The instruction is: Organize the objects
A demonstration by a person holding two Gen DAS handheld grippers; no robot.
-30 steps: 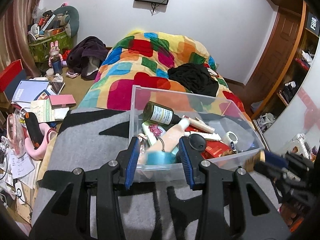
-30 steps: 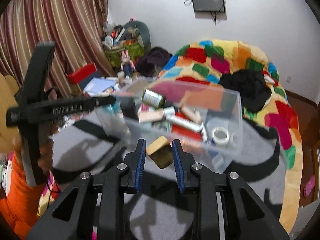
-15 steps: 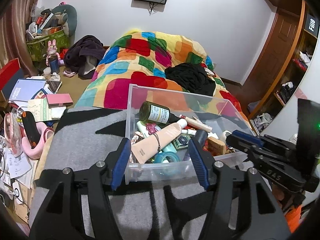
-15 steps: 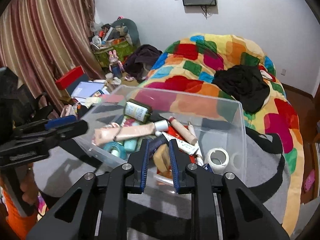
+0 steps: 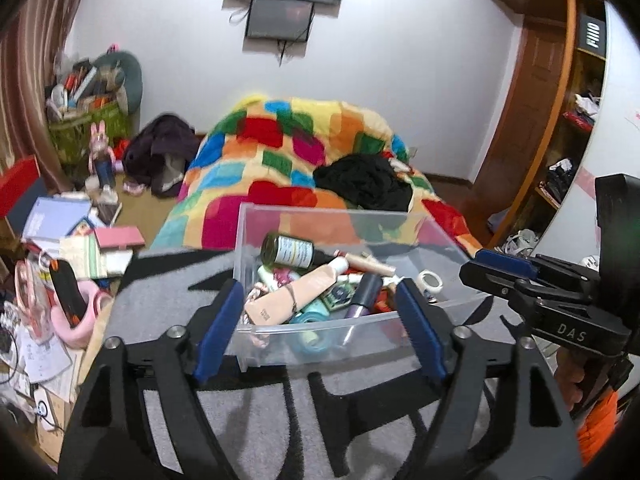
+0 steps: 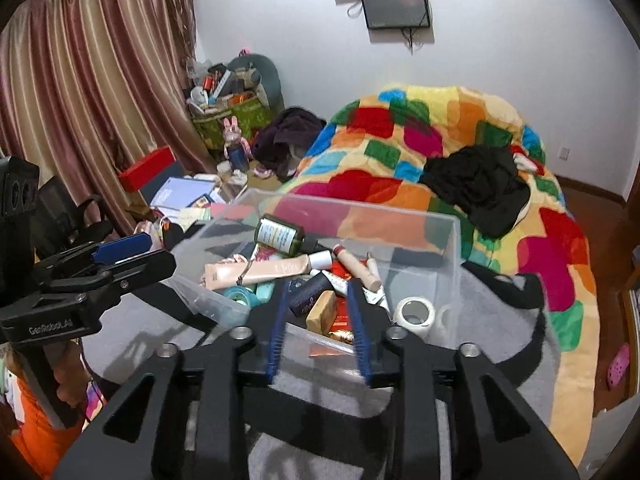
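A clear plastic bin [image 5: 344,330] [image 6: 448,236] stands on a grey and black blanket and holds a dark green bottle [image 5: 292,250] [image 6: 280,236], a beige tube [image 5: 296,294], a tape roll [image 6: 414,314] and several other small items. A tan block [image 6: 322,308] lies in the bin among them, between my right fingertips in view. My right gripper [image 6: 320,308] is open just above the bin's near edge, holding nothing. My left gripper [image 5: 320,304] is wide open in front of the bin's near wall, empty.
A bed with a colourful patchwork quilt [image 5: 304,160] and black clothing [image 5: 364,182] lies behind the bin. Books, papers and a pink object [image 5: 76,320] clutter the floor at the left. A wooden shelf unit [image 5: 568,120] stands at the right.
My right gripper carried the tan block over the bin, opened and let it drop in. My left gripper opened wider and backed off slightly from the bin.
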